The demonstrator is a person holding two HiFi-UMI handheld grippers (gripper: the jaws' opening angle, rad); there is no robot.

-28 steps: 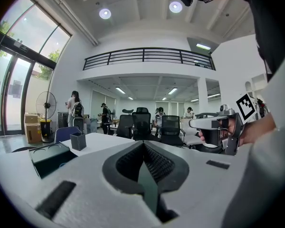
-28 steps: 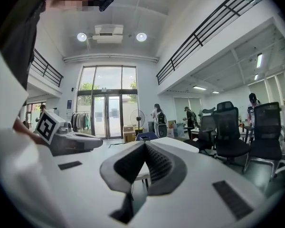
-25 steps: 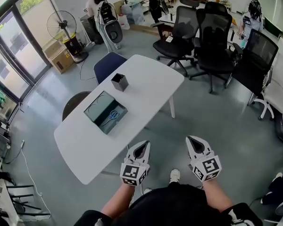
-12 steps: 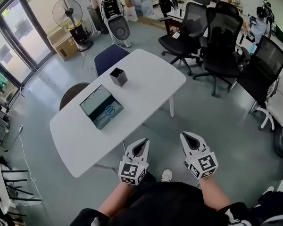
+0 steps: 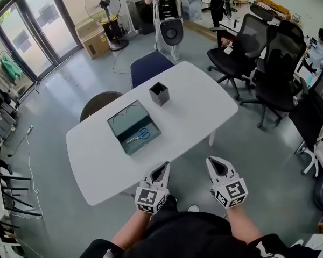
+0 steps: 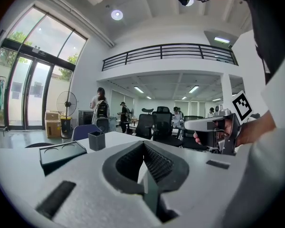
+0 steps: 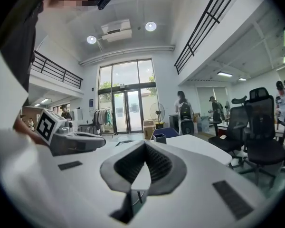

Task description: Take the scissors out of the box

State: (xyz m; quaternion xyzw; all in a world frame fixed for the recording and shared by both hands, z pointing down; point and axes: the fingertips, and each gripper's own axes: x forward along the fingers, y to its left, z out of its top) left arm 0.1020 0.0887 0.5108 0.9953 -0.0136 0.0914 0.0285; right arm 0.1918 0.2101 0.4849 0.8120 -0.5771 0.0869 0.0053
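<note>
Both claws are held low in front of me, level-ish and pointing toward the table (image 5: pixel 196 98), neither one over it. L gripper (image 5: pixel 162 168): jaws together, pads meeting at the tip, nothing between them – its own view shows only the tabletop past the closed tips. R gripper (image 5: pixel 213 162): same story, jaws pressed together and empty. The two sit side by side, apart from each other, with the marker cubes toward my body.

The scissors (image 5: pixel 140 135) are in the box (image 5: pixel 120 123), untouched. The box is a shallow teal one, open on top, sitting on the white table near the edge closest to me, well ahead of the L gripper and a bit to its left. The scissors have blue handles and lie toward the near-right end of the box; the far end shows two round recesses. Can't tell from here which way the blades point.

Other stuff on the table: a small black square cup (image 5: pixel 159 93) beyond the box, apart from it. A blue chair (image 5: pixel 151 66) and a dark round seat (image 5: pixel 99 102) are tucked in at the far side. Black office chairs (image 5: pixel 242 39) stand to the right. Further back – a standing fan (image 5: pixel 103 5), a cardboard carton (image 5: pixel 94 41) beside it, and a person with a backpack (image 5: pixel 167 12) facing away.
</note>
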